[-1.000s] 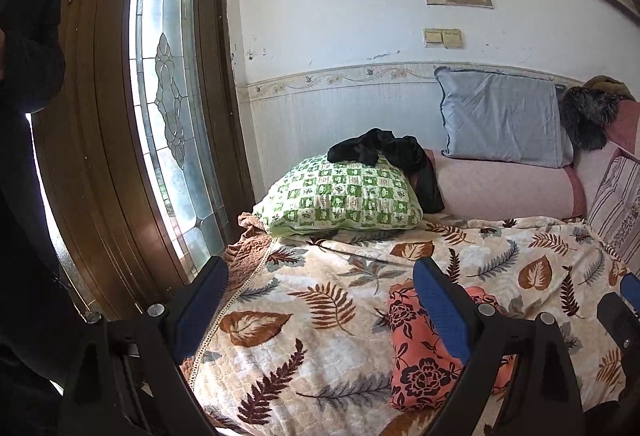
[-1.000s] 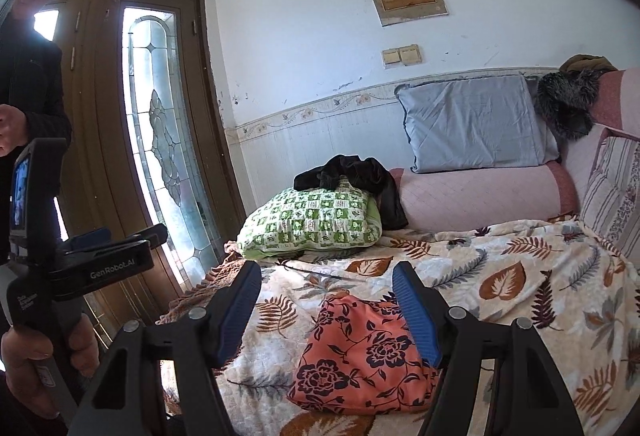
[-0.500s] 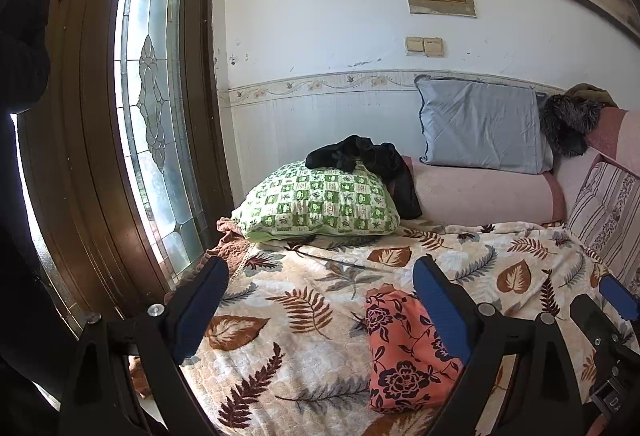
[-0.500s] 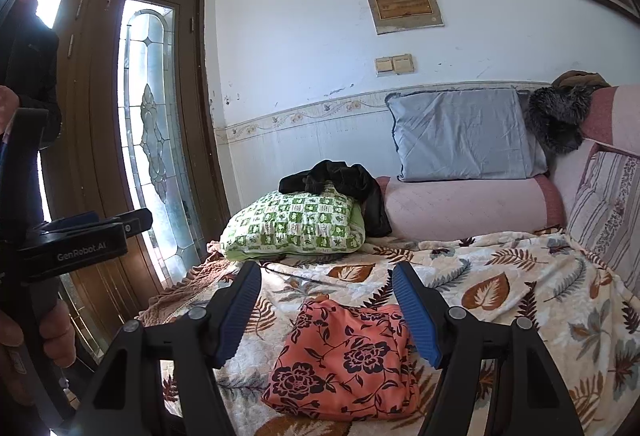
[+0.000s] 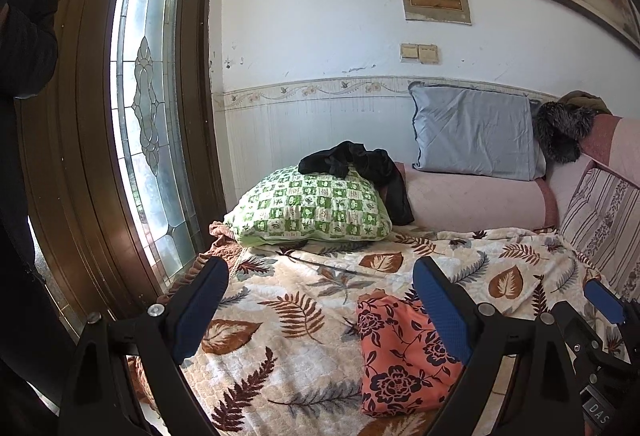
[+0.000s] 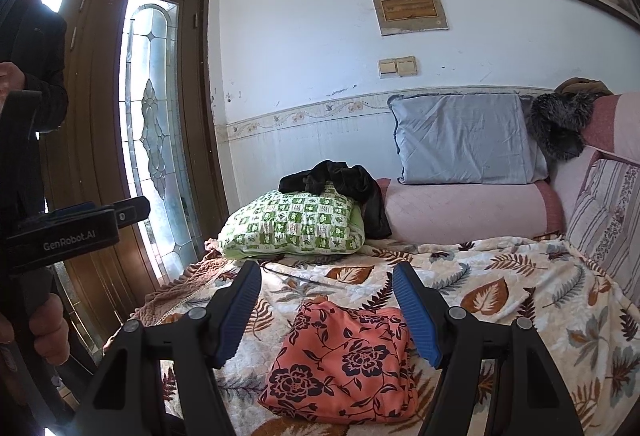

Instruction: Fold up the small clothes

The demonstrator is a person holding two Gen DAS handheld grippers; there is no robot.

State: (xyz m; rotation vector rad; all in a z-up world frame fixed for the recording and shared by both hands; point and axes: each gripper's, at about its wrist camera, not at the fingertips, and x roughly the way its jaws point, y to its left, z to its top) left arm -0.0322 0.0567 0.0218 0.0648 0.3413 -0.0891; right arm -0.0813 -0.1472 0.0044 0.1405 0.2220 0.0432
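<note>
A folded orange garment with dark flowers [image 6: 344,364] lies on the leaf-patterned bedspread [image 6: 500,288]. In the left wrist view the garment [image 5: 400,352] sits at the lower right, partly behind the right finger. My left gripper [image 5: 320,300] is open and empty, held above the bedspread [image 5: 280,340] to the garment's left. My right gripper [image 6: 326,304] is open and empty, just above the garment's far edge. The left gripper's body [image 6: 64,236] shows at the left of the right wrist view, and the right gripper [image 5: 604,300] at the right edge of the left wrist view.
A green checked pillow [image 6: 292,228] with a black garment [image 6: 340,179] on it lies at the head. A blue pillow [image 6: 464,139] leans on a pink bolster [image 6: 464,211]. A wooden glass door [image 5: 132,115] stands left; a striped cushion [image 6: 608,211] right.
Both grippers have drawn back and up from the bed; the room appears lower and farther in both views. The garment lies still. Both grippers stay open.
</note>
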